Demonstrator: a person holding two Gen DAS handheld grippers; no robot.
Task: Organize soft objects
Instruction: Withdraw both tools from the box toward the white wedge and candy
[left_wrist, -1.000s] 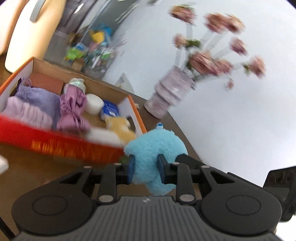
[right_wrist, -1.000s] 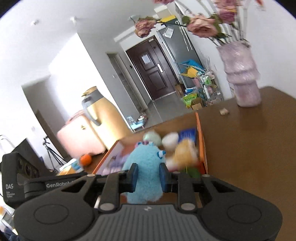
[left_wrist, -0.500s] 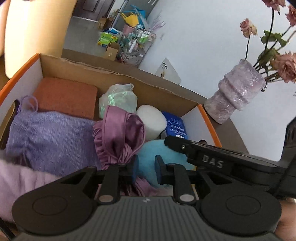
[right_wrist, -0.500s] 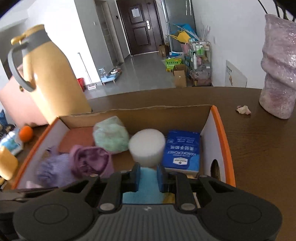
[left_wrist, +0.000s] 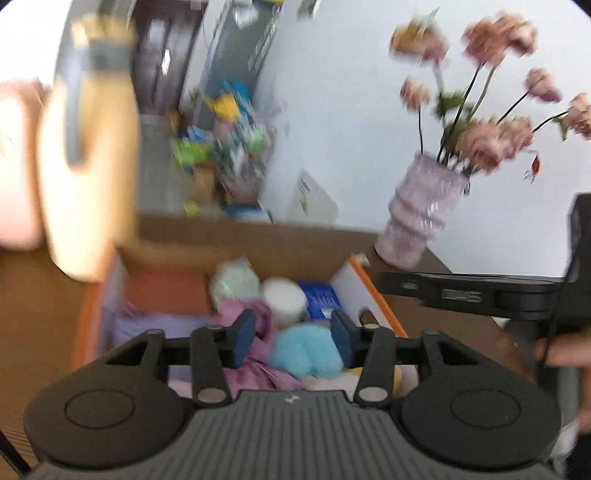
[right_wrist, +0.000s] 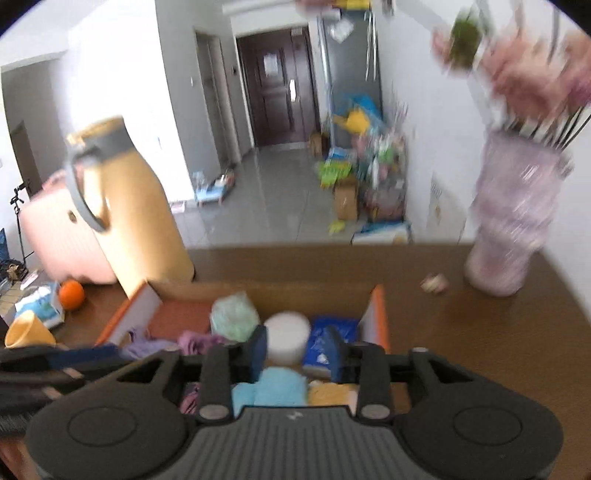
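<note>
Both sets of jaws have just been opening (released), leaving the blue plush toy (left_wrist: 306, 349) lying just below them in the box (left_wrist: 373, 291).

box (right_wrist: 376, 317) packed full, bare table (right_wrist: 480, 350) right of it, vase (right_wrist: 513, 229) beyond

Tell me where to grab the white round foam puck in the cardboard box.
Pinch the white round foam puck across its curved sides, coming from above: its flat face points up and the neighbours, the green bundle and blue packet, crowd its flanks, so go gently.
</note>
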